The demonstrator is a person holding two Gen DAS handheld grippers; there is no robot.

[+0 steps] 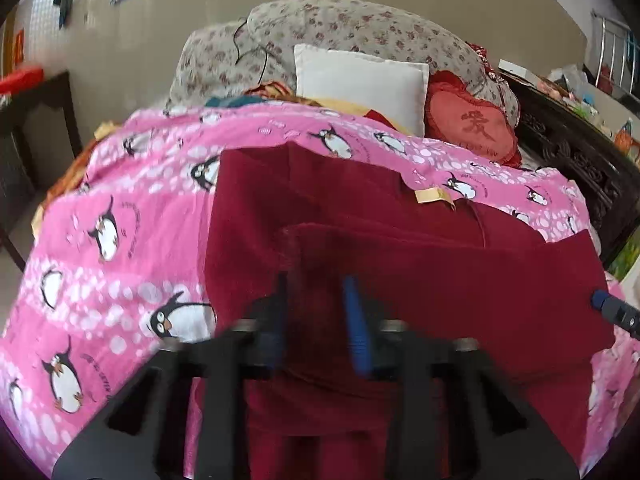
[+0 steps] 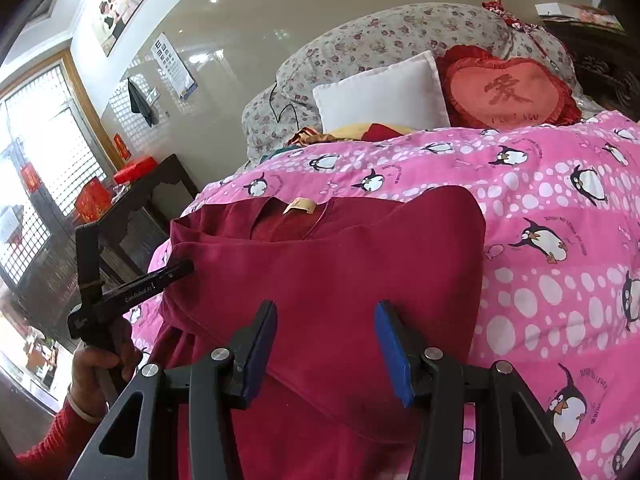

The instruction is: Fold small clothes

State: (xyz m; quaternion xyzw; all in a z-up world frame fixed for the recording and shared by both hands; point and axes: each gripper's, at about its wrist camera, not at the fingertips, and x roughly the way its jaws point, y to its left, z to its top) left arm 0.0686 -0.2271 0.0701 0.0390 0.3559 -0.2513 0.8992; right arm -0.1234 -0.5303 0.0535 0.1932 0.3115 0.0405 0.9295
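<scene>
A dark red garment (image 1: 440, 280) lies spread on a pink penguin bedspread (image 1: 120, 220), its tan neck label (image 1: 434, 196) on the far side. My left gripper (image 1: 316, 284) is shut on a fold of the garment's left part, with red cloth bunched between the blurred fingers. In the right wrist view the left gripper (image 2: 184, 269) reaches into the garment's (image 2: 340, 248) left edge. My right gripper (image 2: 326, 332) stands open just over the garment's near right part, nothing pinched between its blue pads. Its tip (image 1: 600, 300) shows at the garment's right edge.
At the bed's head lie a white pillow (image 2: 384, 92), a red heart cushion (image 2: 508, 88) and floral bedding (image 2: 360, 40). A dark wooden side table (image 2: 152, 192) stands left of the bed. A hand (image 2: 96, 372) with a red sleeve holds the left tool.
</scene>
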